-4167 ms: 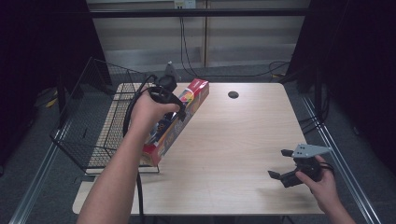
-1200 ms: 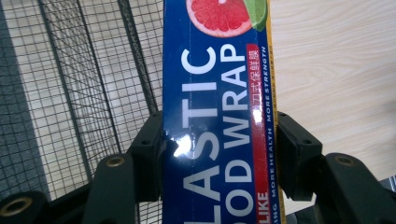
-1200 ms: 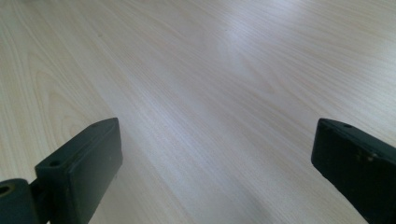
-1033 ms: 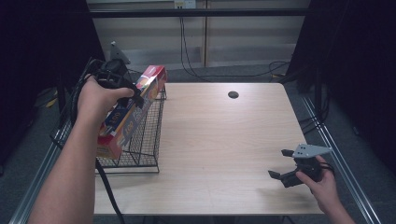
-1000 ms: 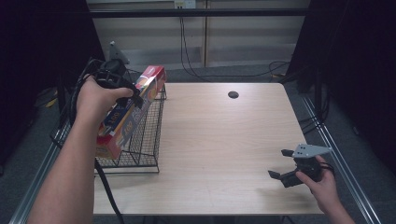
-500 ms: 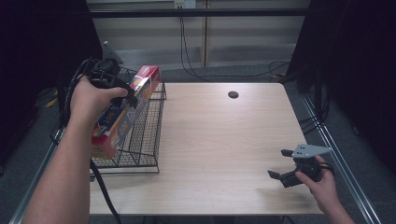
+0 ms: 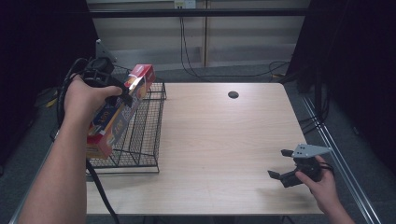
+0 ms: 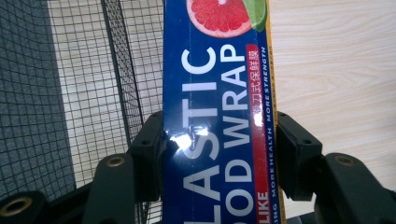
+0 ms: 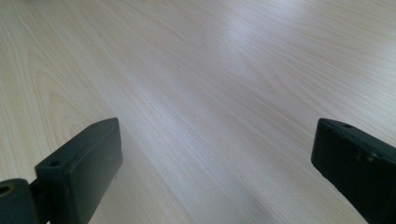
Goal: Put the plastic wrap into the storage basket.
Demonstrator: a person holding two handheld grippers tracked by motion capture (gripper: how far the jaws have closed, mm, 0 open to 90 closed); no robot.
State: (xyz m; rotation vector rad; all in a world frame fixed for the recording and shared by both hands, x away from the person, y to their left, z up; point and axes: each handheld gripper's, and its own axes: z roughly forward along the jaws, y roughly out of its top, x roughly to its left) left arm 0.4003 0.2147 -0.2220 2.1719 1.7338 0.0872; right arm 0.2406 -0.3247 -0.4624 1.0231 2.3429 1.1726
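Carried plastic wrap box (image 7: pixel 120 112) left over wire basket (image 7: pixel 135 135), left gripper (image 8: pixel 219 154) clamped mid-length (light, stiff, glossy); right gripper (image 7: pixel 288 164) open.

Glossy printed cardboard plastic-wrap box (image 8: pixel 217 116); thin black metal wire basket (image 7: pixel 140 135); pale, smooth, matt wood-grain tabletop (image 7: pixel 219 140); matt black plastic jaws.

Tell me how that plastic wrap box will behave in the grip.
The plastic wrap box looks stiff, keeping straight edges between the left gripper. Its glossy face may be slippery. Long and held near the middle, it could pivot.
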